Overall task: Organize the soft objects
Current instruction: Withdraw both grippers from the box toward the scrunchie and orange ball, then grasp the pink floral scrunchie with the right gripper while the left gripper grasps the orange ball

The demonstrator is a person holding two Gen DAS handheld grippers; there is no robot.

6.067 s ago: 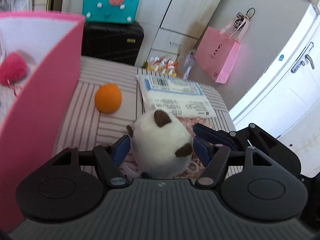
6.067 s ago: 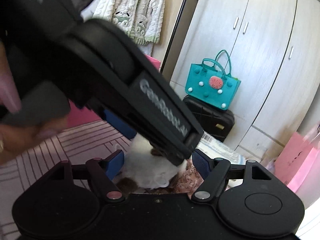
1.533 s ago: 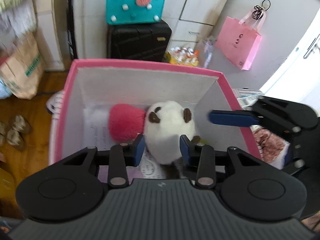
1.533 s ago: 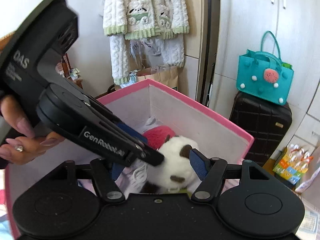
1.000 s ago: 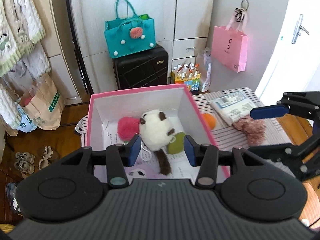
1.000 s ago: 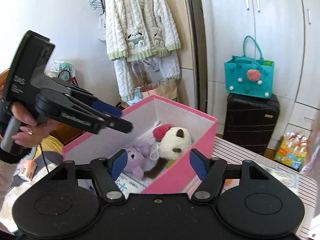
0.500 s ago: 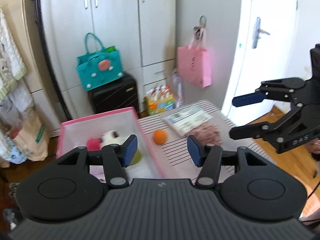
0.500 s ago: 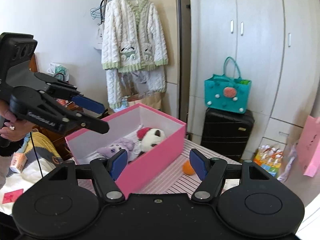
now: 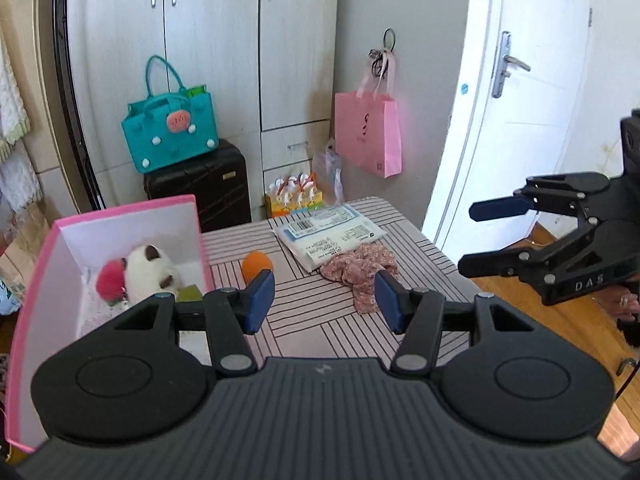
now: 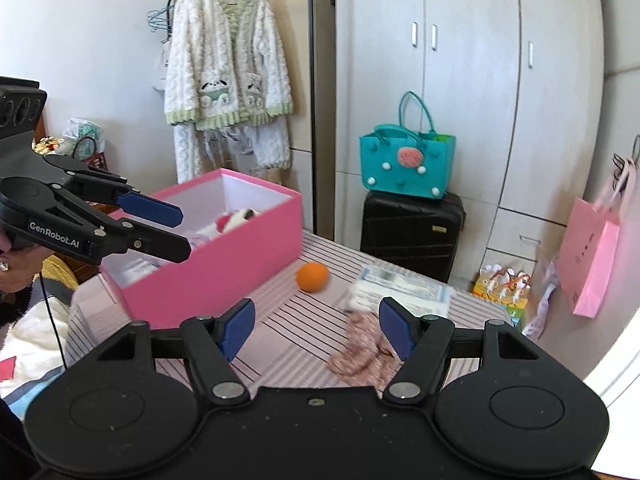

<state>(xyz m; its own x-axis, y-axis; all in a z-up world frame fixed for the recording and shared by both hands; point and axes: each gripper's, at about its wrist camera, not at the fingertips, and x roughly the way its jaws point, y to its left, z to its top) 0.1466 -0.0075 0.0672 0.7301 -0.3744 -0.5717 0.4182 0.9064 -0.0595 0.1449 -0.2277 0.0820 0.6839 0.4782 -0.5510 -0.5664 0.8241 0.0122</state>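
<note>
both grippers, left (image 9: 324, 300) and right (image 10: 316, 330), hung empty with jaws parted above the table (image 9: 320, 332). right of the pink box (image 10: 224, 264), past the orange ball (image 9: 256, 265), lay a floral cloth (image 9: 358, 266), likely limp and light, best pinched at a bunched fold.

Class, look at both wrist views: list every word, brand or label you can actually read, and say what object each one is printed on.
"GenRobot.AI" – on the side of the left gripper, seen in the right wrist view.
"DAS" – on the side of the right gripper, seen in the left wrist view.
White packet on the striped table: printed label and barcode, too small to read.
Pink paper bag: a dark mark, not legible.
Carton pack on the floor: print unreadable.
</note>
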